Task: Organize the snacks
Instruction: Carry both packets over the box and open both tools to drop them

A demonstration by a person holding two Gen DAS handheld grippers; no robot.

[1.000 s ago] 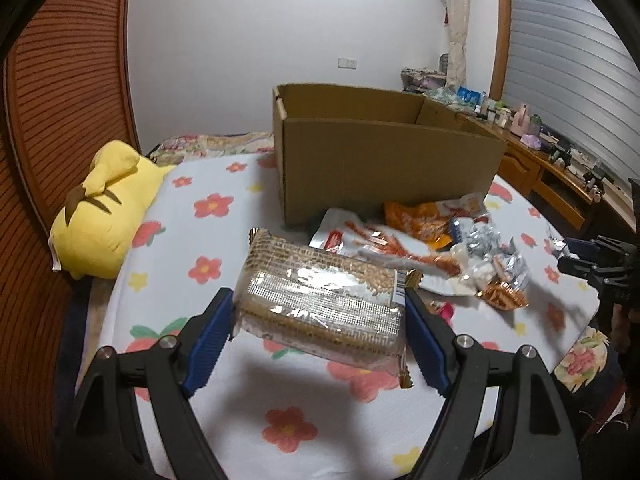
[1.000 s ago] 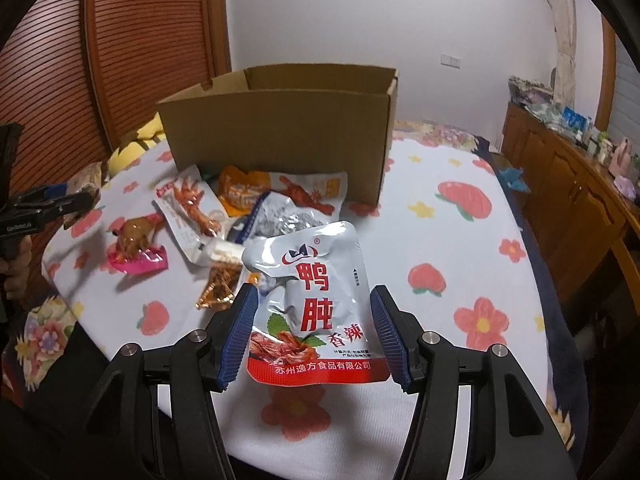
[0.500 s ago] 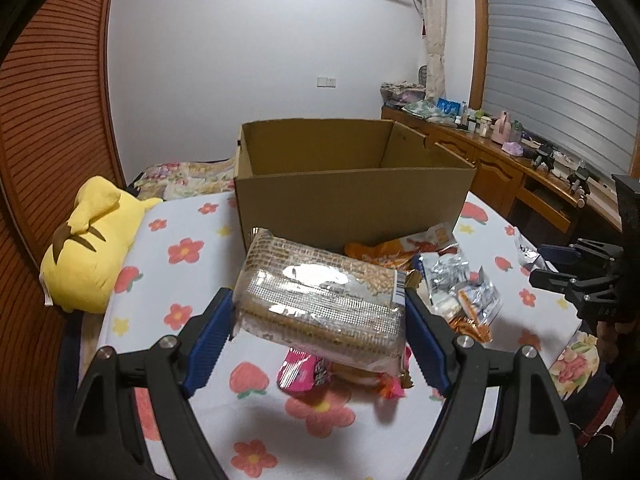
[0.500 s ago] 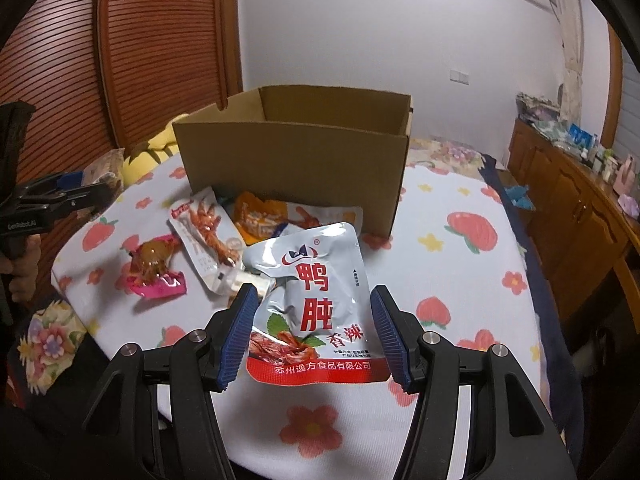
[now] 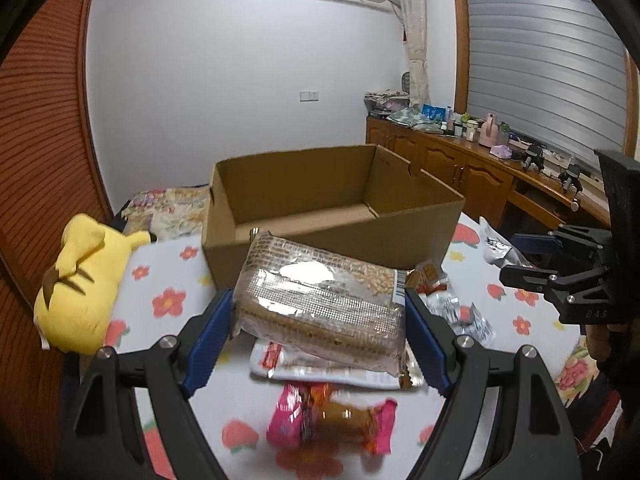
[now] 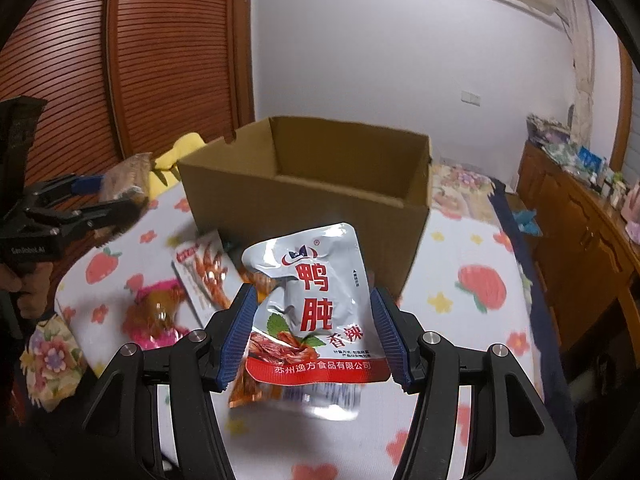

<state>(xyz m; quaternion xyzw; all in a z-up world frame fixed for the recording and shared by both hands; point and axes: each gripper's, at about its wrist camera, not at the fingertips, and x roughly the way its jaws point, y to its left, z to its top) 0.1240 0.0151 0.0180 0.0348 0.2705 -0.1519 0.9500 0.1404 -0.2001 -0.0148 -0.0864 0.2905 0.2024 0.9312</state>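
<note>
My left gripper is shut on a brown wafer pack and holds it above the table, just in front of the open cardboard box. My right gripper is shut on a silver and red duck snack pouch, held up before the same box. Loose snacks lie on the flowered tablecloth: a pink-wrapped snack, a white and red pouch, and silver packets. The box looks empty inside.
A yellow plush toy lies left of the box. A wooden cabinet with clutter runs along the right wall. A slatted wooden door stands at the left. The other gripper shows in each view.
Both grippers have risen and moved closer to the box with their packs; its inside now shows from above. The loose snacks have slid lower in both views.
</note>
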